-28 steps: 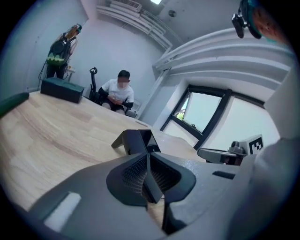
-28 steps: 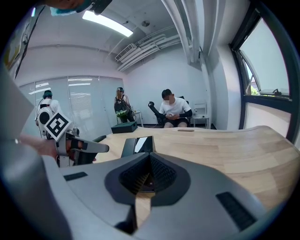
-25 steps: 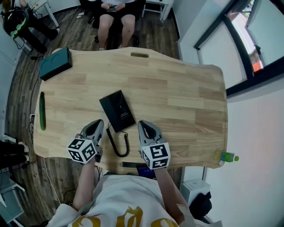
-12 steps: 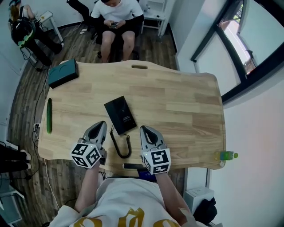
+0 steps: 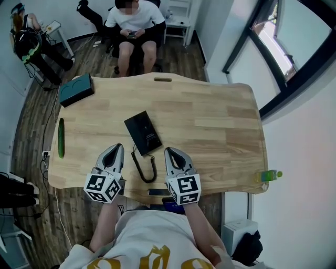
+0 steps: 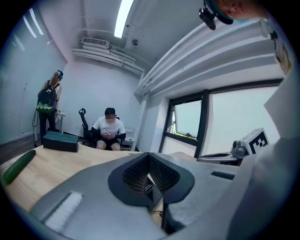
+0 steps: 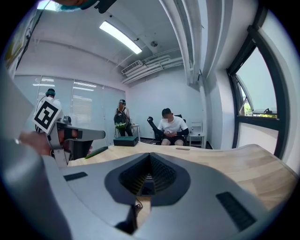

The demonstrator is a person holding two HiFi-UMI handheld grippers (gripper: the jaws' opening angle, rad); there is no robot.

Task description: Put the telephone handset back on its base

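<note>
Bright, even daylight enters through the window (image 5: 294,52), helped by a ceiling strip light (image 6: 123,18). Shadows on the table (image 5: 210,126) are soft. Both gripper views curve strongly inside dark round edges.

Before me stands a pale wooden table (image 5: 220,121) on a dark plank floor (image 5: 31,121), with a white wall (image 5: 302,157) and a black-framed window (image 5: 294,47) along my right, a strip light (image 6: 123,14) on the ceiling, and a person (image 5: 134,21) seated beyond the far edge.
</note>
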